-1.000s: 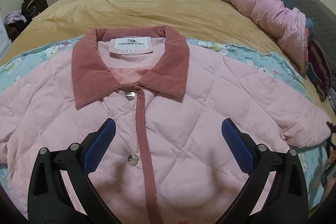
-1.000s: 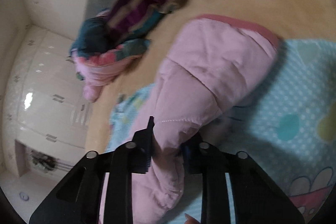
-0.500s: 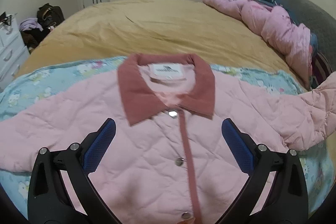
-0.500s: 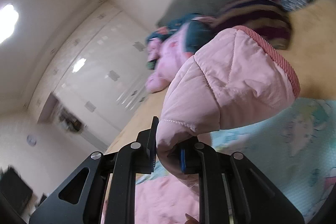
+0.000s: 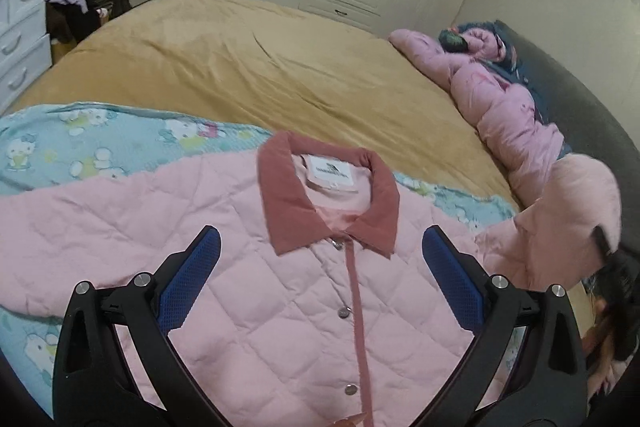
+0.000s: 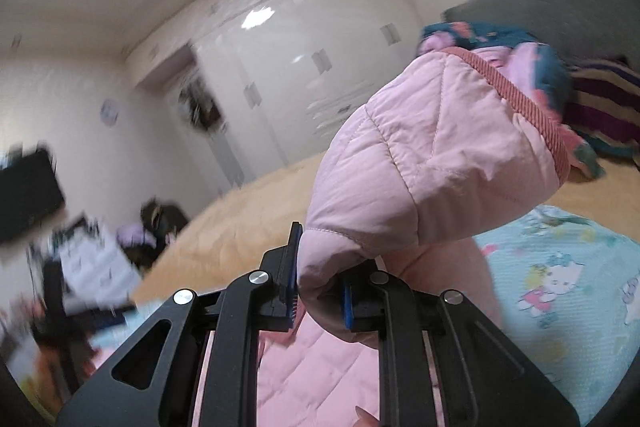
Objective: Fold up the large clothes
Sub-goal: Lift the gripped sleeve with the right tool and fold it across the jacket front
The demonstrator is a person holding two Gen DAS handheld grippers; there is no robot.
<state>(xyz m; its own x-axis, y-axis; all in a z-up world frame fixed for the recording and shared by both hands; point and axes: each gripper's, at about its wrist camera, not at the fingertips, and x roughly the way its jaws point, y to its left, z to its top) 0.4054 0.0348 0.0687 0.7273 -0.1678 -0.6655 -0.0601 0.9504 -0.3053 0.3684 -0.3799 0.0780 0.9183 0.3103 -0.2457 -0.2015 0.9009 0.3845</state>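
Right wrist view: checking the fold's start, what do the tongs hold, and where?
The right tongs pinch the pink jacket's sleeve near its cuff; the left tongs hold nothing.

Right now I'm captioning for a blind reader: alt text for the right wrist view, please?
The right gripper is shut on a pink quilted jacket sleeve, lifted above a blue cartoon-print sheet; white wardrobes blur behind.

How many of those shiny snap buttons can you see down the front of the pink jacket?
3. One sits just under the collar, one mid-chest, one lower down, all beside the pink jacket's dark-pink front strip. More may lie below the picture's edge.
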